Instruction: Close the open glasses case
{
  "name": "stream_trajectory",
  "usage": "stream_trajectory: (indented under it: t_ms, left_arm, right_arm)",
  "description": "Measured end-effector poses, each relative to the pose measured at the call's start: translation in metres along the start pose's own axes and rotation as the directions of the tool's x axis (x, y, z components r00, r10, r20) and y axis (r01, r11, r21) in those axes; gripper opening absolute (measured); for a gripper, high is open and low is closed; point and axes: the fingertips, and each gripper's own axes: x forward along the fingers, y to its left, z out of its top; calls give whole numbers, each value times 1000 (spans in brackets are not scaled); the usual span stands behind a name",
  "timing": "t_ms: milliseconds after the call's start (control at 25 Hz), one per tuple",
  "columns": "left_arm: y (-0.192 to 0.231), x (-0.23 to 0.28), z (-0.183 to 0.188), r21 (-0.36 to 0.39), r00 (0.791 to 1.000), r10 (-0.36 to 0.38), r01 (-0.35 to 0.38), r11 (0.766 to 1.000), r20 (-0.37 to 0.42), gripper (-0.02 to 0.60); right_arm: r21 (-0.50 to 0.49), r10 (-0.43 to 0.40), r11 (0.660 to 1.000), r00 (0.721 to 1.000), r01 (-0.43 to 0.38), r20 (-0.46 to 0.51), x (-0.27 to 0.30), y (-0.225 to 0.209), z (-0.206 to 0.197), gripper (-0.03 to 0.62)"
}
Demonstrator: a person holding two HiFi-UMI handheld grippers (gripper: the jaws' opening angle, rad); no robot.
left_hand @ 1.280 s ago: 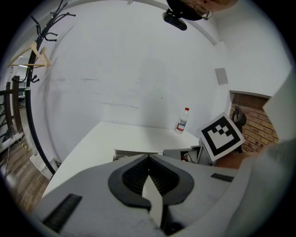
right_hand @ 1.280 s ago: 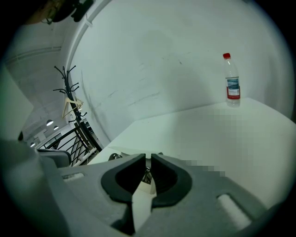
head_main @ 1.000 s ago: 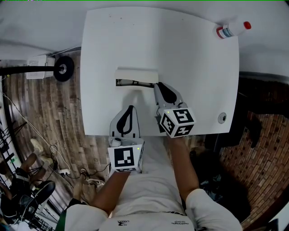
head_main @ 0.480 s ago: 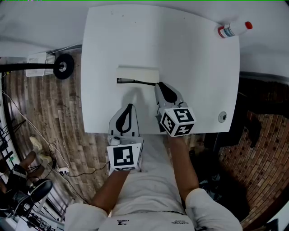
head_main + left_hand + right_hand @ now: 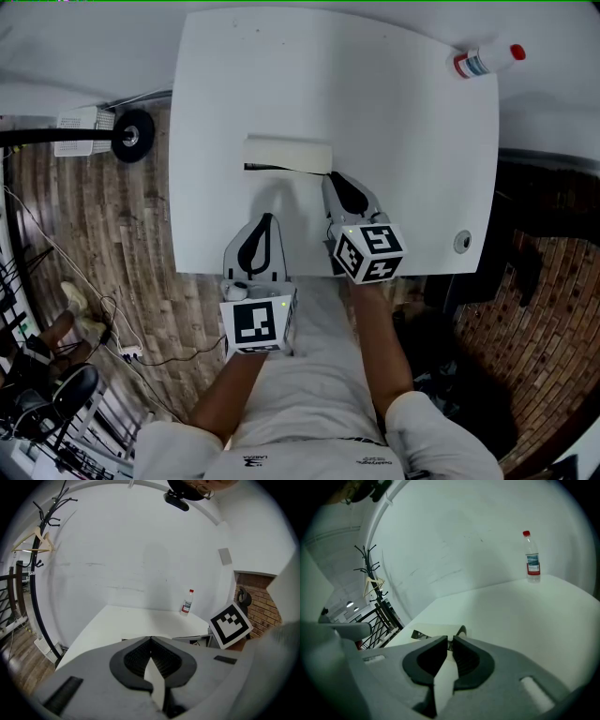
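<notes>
A cream glasses case (image 5: 287, 153) lies on the white table (image 5: 403, 141), left of its middle. Its lid stands almost down, with only a thin dark slit showing along the near side. My right gripper (image 5: 330, 176) is shut, its tips at the case's right near corner; I cannot tell if they touch. In the right gripper view the case (image 5: 433, 630) sits just beyond the shut right gripper (image 5: 450, 640). My left gripper (image 5: 267, 218) hangs near the table's front edge, apart from the case, shut and holding nothing, as the left gripper (image 5: 151, 639) also appears in its own view.
A plastic bottle (image 5: 483, 61) with a red cap lies or stands at the table's far right corner. A round grommet (image 5: 461, 244) is set in the table near the right front. A black round object (image 5: 131, 141) and a white box sit on the wooden floor to the left.
The dark gap under the case's lid has narrowed. My left gripper has drifted slightly left and back. The right gripper has stayed by the case's right end.
</notes>
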Motion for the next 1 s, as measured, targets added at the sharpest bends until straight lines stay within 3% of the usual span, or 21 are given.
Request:
stream_trajectory:
  t_ms: [1000]
  left_arm:
    - [-1,-1,-4,24,1000,11,-11,1000,8,-3]
  right_arm:
    - [25,-5,1000,999,5,-34,1,-5,-21,23]
